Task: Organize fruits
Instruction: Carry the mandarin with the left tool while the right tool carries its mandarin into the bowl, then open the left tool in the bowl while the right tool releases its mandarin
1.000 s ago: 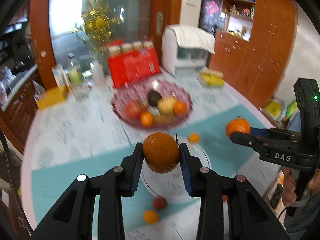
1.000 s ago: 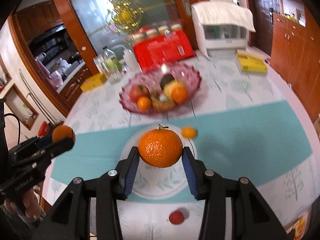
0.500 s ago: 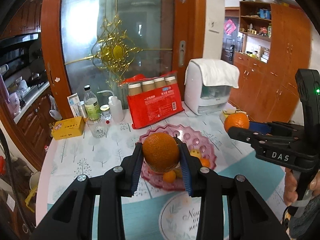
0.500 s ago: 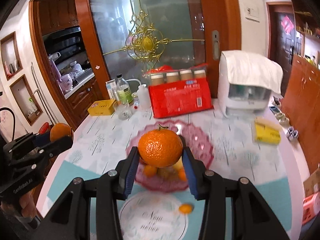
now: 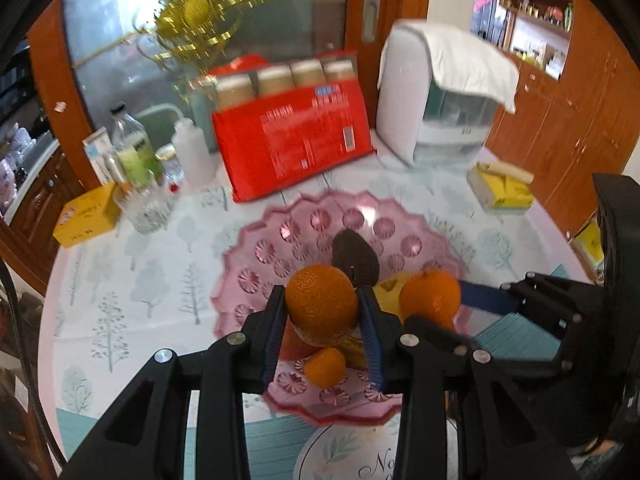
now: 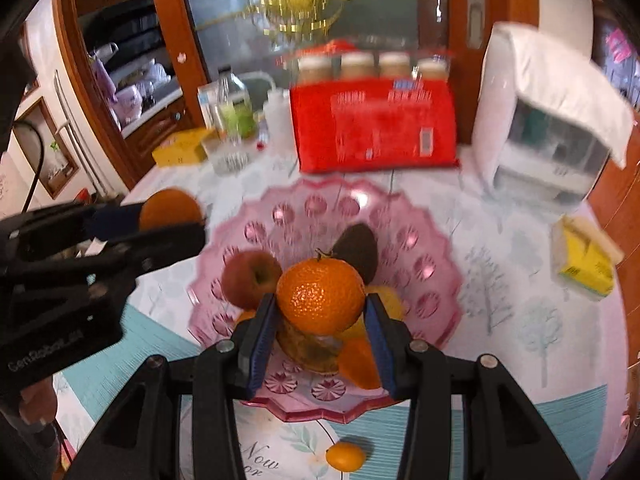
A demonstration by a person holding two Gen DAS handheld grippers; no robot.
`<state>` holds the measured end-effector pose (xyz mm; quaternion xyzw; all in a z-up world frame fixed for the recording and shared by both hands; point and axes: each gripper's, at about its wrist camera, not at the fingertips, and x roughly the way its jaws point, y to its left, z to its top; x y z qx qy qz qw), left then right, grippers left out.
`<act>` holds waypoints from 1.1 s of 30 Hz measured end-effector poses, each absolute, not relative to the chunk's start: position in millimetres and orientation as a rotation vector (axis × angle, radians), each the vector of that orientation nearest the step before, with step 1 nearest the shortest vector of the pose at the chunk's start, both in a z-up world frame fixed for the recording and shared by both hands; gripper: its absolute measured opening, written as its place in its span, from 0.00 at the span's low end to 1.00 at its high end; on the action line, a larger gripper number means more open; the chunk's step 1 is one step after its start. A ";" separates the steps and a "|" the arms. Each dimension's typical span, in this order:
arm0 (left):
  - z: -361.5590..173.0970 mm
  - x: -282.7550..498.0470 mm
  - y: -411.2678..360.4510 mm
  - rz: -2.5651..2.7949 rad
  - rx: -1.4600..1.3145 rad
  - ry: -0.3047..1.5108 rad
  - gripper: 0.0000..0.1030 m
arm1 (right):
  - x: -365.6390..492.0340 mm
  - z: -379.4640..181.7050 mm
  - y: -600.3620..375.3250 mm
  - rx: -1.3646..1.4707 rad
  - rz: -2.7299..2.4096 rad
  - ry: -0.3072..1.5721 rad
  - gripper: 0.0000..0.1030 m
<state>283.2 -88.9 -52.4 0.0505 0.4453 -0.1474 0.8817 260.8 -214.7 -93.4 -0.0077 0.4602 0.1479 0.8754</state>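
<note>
My left gripper [image 5: 322,322] is shut on an orange [image 5: 321,303] and holds it over the near part of the pink glass fruit bowl [image 5: 304,236]. My right gripper [image 6: 320,320] is shut on a second orange [image 6: 320,296] with a stem, also above the bowl [image 6: 432,276]. The bowl holds an apple [image 6: 250,278], a dark avocado [image 6: 356,254], a yellow fruit and small oranges. The right gripper with its orange [image 5: 430,298] shows to the right in the left wrist view. A kumquat [image 6: 345,456] lies on the white placemat.
Behind the bowl stand a red pack of jars [image 5: 292,140], a white appliance under a cloth [image 5: 436,96], bottles [image 5: 132,152] and a yellow box [image 5: 86,220]. A yellow tissue pack [image 6: 584,264] lies at the right. The table edge curves at the left.
Both grippers have tilted down and moved in over the bowl with their oranges, and now stand closer together. The bowl fills much more of both views.
</note>
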 end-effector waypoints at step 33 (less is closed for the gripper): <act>-91.8 298.0 -99.0 -0.239 0.190 0.937 0.83 | 262.5 -121.8 -221.1 0.075 0.369 0.985 0.54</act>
